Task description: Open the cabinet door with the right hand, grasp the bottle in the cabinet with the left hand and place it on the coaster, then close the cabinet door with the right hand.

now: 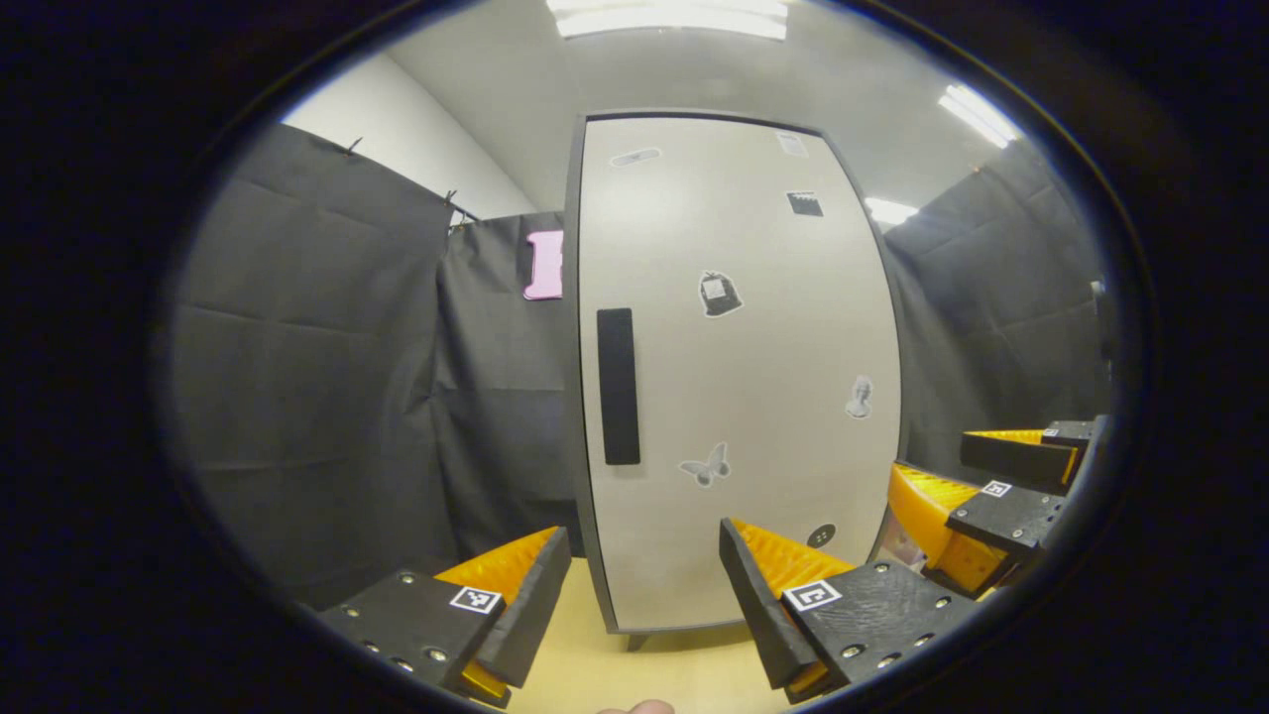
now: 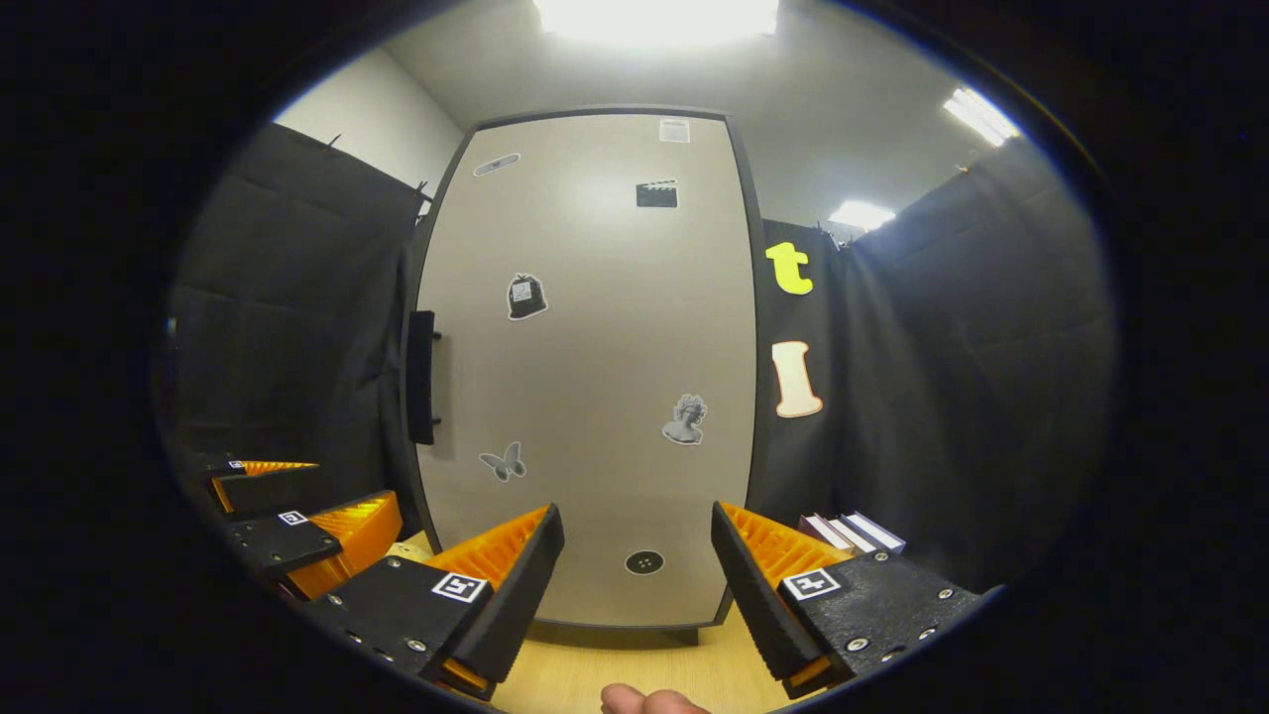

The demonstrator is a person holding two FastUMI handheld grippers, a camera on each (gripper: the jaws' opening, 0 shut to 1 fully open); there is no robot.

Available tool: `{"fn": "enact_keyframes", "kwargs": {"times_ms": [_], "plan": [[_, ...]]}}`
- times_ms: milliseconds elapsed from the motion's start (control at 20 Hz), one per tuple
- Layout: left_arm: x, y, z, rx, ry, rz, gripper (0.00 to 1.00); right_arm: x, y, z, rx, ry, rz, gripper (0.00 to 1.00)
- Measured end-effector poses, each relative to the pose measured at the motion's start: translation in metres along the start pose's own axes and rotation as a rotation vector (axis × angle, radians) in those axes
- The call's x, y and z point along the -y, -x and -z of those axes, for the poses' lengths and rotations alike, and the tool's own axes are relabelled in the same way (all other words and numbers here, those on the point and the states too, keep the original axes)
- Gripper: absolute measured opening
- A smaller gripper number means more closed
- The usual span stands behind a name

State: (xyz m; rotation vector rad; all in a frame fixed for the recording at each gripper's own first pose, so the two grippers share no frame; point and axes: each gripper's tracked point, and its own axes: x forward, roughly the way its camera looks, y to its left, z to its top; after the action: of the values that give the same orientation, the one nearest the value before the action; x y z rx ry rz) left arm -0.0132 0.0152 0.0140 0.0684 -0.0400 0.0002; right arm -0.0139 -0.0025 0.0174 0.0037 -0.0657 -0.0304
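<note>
- Step in hand: the first one, opening the door. Cabinet door [image 2: 585,367] looks fully shut, flush in its dark frame, filling the centre of both views.
- Right gripper [image 2: 634,555]: fingers spread wide, nothing between them, well short of the door. It faces the lower middle of the door panel, not the handle.
- Handle [image 2: 421,377]: dark vertical bar at the door's left edge, left of centre in the right gripper view. In the left gripper view the same bar sits centre-left [image 1: 618,387].
- Left gripper [image 1: 644,585]: fingers also apart and empty, hovering over the pale wooden tabletop [image 1: 634,674] in front of the cabinet. It shows too at the lower left of the right gripper view [image 2: 288,516].
- Bottle: presumably behind the shut door, so its place inside is unknown. Can't pick out the coaster either.
- Books [image 2: 853,533] lie at lower right of the right gripper view, beside the cabinet.
- Next move, my read: right gripper has to shift toward the frame's left, line its fingers across the vertical bar, pinch it, then pull so the door swings out from that edge.
- Left gripper should stay clear of the swing path until the door is open.
</note>
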Motion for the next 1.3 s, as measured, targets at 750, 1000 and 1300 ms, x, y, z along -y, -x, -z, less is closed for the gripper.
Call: {"fn": "enact_keyframes", "kwargs": {"times_ms": [750,1000,1300], "plan": [[-0.018,0.004,0.007,-0.011,0.008,0.014,0.87,-0.010,-0.015,-0.008,0.015,0.029,-0.016,0.92],[-0.017,0.006,0.005,-0.013,0.000,0.022,0.87,-0.011,-0.018,-0.007,0.000,0.022,-0.020,0.93],[-0.020,0.004,0.005,-0.011,0.009,0.009,0.87,-0.007,-0.027,0.000,-0.032,0.013,-0.013,0.93]]}}
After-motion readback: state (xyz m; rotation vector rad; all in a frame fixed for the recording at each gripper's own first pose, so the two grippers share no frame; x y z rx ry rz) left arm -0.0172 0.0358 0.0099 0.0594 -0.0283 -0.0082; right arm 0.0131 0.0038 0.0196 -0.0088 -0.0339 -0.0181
